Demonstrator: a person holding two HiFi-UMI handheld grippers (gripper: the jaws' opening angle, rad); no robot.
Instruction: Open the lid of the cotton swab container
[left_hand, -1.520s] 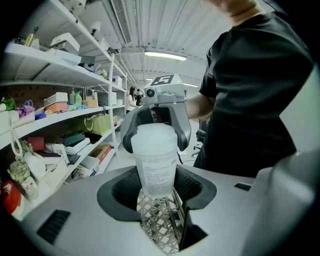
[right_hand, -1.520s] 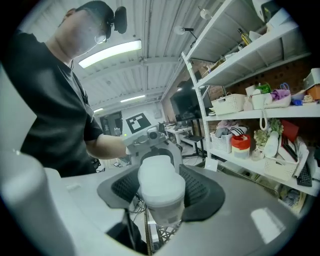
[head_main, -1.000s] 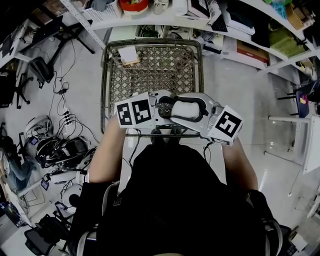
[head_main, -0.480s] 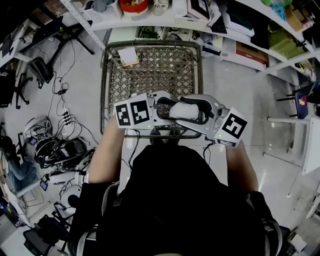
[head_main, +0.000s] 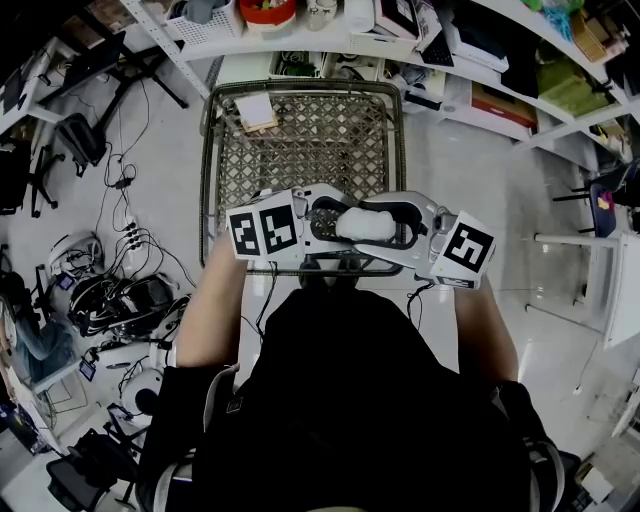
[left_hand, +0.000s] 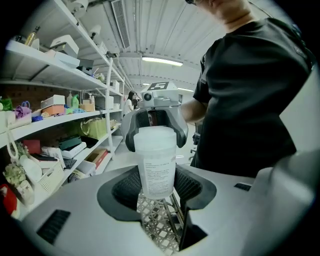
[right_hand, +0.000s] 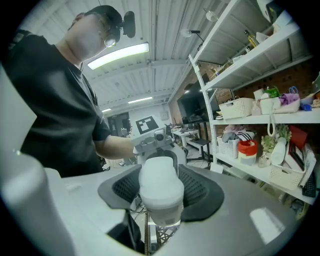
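2 grips on one item: left tongs (head_main: 332, 220) & right tongs (head_main: 374, 224) meet tip to tip over the near end of a wire cart (head_main: 302, 88), w/ the cotton swab container (head_main: 366, 223) btw them.

Hidden / unclear:
- Head view: only a white strip of the container shows. The rest is covered by the tong bodies, so the seam btw lid and body is not vis. there.
- Both hands sit under the marker cubes, unseen; only the bare forearms show.
- Left gripper view: label print too small to read. Wall is cloudy, contents not made out.
- Right gripper view: lid (right_hand: 159, 185) fills the foreground & blocks nearly all of the body behind it.
- Whether the lid has lifted off its seat: cannot tell in any view.
- Person's torso cuts off the cart's near edge in head view.

Pose:
- Left forearm (head_main: 210, 310) & right forearm (head_main: 487, 325) bent inward in front of the chest, elbows out.
- Left tongs point to the person's right, tipped somewhat down. Jaws fairly wide, pads clamped on the lower part of the container body.
- Right tongs point back at the left ones, nearer level. Jaws have just been closing, lid end btw them, pads pressed on both sides of the lid.
- Container is held in air above the cart mesh, lying across btw the two, lid end to the person's right.
- Small paper pad (head_main: 258, 110) lies in the cart's far left corner; shelves (right_hand: 270, 118) beyond.
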